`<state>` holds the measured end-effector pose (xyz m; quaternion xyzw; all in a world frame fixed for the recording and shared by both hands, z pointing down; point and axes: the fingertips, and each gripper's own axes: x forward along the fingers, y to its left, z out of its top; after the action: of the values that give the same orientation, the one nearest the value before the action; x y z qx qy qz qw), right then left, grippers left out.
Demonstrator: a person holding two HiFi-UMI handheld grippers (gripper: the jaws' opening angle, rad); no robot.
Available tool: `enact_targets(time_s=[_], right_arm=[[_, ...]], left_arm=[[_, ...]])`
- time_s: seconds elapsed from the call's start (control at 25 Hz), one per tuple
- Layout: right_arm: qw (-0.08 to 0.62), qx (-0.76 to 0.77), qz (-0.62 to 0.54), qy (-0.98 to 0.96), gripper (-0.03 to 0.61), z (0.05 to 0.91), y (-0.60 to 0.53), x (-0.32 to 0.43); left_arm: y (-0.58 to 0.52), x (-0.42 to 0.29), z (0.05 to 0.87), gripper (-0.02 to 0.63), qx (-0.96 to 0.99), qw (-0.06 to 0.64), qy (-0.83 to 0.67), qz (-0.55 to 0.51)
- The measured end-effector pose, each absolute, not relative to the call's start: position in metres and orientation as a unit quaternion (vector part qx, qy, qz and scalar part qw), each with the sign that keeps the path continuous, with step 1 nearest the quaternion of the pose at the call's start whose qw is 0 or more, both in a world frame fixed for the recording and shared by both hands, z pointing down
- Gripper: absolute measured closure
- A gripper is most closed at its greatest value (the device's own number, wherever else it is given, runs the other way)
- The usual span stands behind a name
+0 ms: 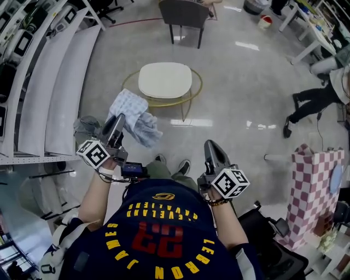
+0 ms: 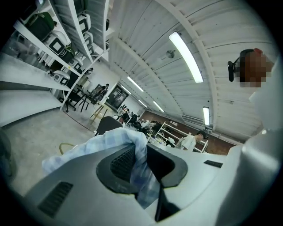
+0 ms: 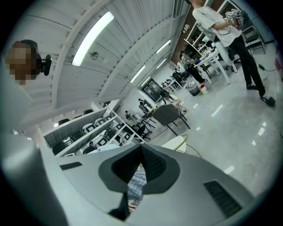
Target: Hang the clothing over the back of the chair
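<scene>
My left gripper [image 1: 118, 121] pinches the bunched clothing [image 1: 134, 116]; my right gripper [image 1: 211, 146], jaws together, carries nothing. Draped one-handed over the far chair [image 1: 184, 13], it may slide off.

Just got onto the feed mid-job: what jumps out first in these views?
The light blue checked cloth stands out first: it hangs bunched from the left gripper, whose jaws are clamped on it, at centre left of the head view. Beyond it stands a round white table with a gold wire frame, and farther off the dark grey chair; the right gripper is shut and empty.
</scene>
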<state>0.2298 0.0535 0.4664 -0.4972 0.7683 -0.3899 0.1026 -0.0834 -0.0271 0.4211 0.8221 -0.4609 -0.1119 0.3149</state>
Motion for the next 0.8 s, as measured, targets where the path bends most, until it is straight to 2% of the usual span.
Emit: enact_targets(time_s=[0.52,0.8], right_arm=[[0.080,-0.551,-0.413,0.721,0.569,0.489,-0.025,0.252],[0.072,-0.579,-0.422,0.694,0.569,0.495,-0.078,0.246]], left_arm=[[-0.161,-0.065,0.519,0.532,0.807,0.391,-0.439,-0.046],[-0.233,-0.043,0.594,0.532,0.805,0.435,-0.401,0.043]])
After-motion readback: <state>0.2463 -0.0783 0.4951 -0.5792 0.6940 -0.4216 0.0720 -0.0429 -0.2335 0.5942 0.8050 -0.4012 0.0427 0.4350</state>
